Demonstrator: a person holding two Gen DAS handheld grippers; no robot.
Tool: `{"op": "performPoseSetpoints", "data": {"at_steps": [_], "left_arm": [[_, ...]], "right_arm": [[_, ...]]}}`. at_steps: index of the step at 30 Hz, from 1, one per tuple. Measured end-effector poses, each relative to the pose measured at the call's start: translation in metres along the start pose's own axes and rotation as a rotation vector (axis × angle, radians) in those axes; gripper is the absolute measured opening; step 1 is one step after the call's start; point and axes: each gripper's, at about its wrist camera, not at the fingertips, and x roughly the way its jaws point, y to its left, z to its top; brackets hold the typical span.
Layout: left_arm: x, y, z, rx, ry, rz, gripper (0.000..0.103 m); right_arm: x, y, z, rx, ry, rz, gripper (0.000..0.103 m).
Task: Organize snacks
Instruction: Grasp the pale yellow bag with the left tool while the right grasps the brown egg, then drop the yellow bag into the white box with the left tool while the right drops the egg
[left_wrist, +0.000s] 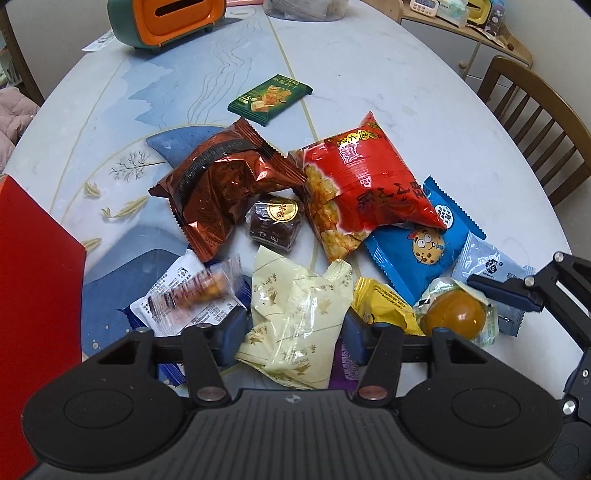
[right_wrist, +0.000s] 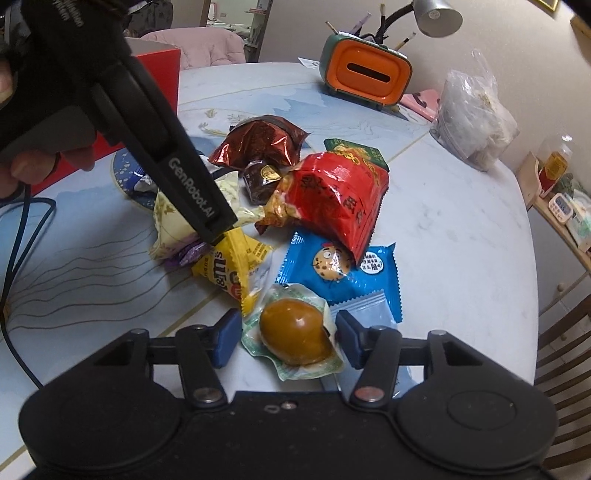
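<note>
A heap of snack packets lies on the pale round table (left_wrist: 369, 74). In the left wrist view my left gripper (left_wrist: 293, 332) is shut on a crumpled cream packet (left_wrist: 295, 306), with a pad against each side. In the right wrist view my right gripper (right_wrist: 288, 338) is shut on a wrapped brown egg (right_wrist: 295, 330). Its pads touch the wrapper's edges. Around them lie a red chips bag (left_wrist: 369, 184), a brown foil bag (left_wrist: 218, 184), a blue cookie packet (left_wrist: 417, 247), a yellow packet (right_wrist: 229, 266) and a dark round cake (left_wrist: 273, 221).
A red box (left_wrist: 33, 295) stands at the left table edge. A green biscuit pack (left_wrist: 269, 98) lies farther back, and an orange-and-green holder (left_wrist: 166, 22) stands beyond it. A clear bag (right_wrist: 472, 110) sits at the right in the right wrist view. A wooden chair (left_wrist: 535, 122) is beside the table.
</note>
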Motion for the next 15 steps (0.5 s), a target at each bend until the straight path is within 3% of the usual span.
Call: {"op": "performPoseSetpoints", "data": {"at_steps": [2, 5, 15], "left_arm": [[-0.001, 0.001, 0.0, -0.008, -0.001, -0.003, 0.044], [-0.003, 0.001, -0.002, -0.012, 0.0, 0.002, 0.039], [-0.025, 0.007, -0.022, -0.079, -0.023, 0.003, 0.036]], "right_arm": [[-0.002, 0.001, 0.0, 0.002, -0.005, -0.009, 0.044], [-0.005, 0.0, -0.001, 0.039, -0.002, -0.007, 0.043], [-0.022, 0.002, -0.008, 0.114, -0.001, -0.002, 0.043]]}}
